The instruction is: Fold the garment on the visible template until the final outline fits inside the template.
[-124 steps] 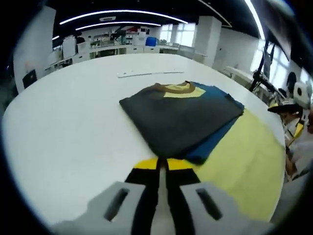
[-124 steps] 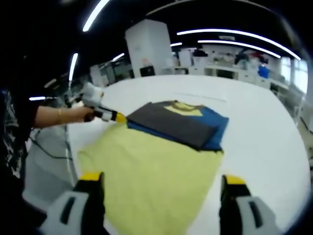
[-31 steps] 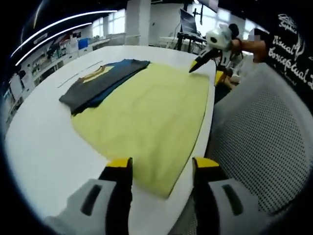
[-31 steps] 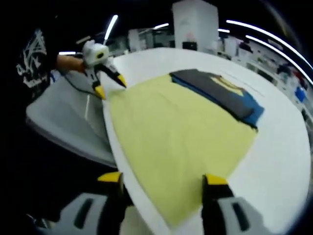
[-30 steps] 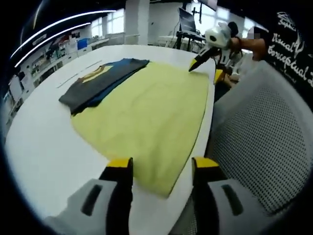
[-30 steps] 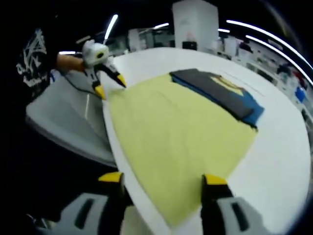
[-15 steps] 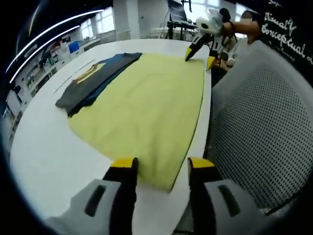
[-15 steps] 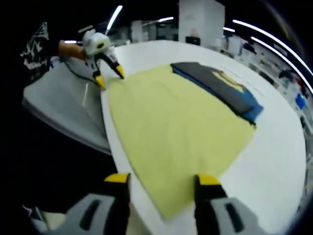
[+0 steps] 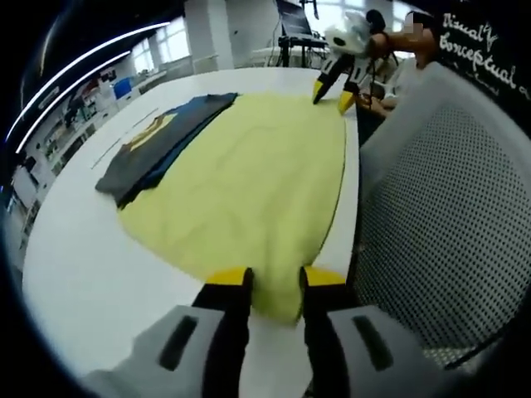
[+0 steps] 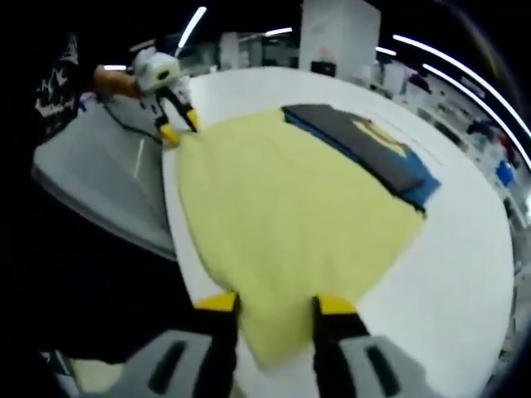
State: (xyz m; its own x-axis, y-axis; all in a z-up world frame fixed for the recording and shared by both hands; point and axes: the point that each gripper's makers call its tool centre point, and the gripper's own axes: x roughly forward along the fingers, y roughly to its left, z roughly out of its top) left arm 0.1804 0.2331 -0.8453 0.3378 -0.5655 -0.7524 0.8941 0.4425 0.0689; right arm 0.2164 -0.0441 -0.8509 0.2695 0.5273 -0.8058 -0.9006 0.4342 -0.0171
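Your left gripper [image 9: 274, 282] sits at the near corner of the yellow garment [image 9: 249, 178], which lies spread flat on the white table [image 9: 75, 249]. Its yellow-tipped jaws stand narrow, a slim gap between them, with the corner of the cloth lying in that gap; you cannot tell whether they already pinch the fabric. Across the cloth, in the same view, your right gripper [image 9: 333, 84] reaches down to the far corner beside the table's edge.

From the right gripper view, your right gripper [image 10: 274, 307] is likewise at a corner of the yellow garment [image 10: 282, 207], jaws drawn close with the fabric's edge between them; a firm grip cannot be confirmed. Your left gripper [image 10: 176, 124] shows at the far corner, held by a hand [image 10: 112, 80].

The folded dark grey and blue garment [image 9: 158, 143] lies on the far edge of the yellow one, overlapping it, its collar with a yellow patch turned away from the yellow cloth. A grey mesh chair back [image 9: 440, 215] stands just beside the table's edge.
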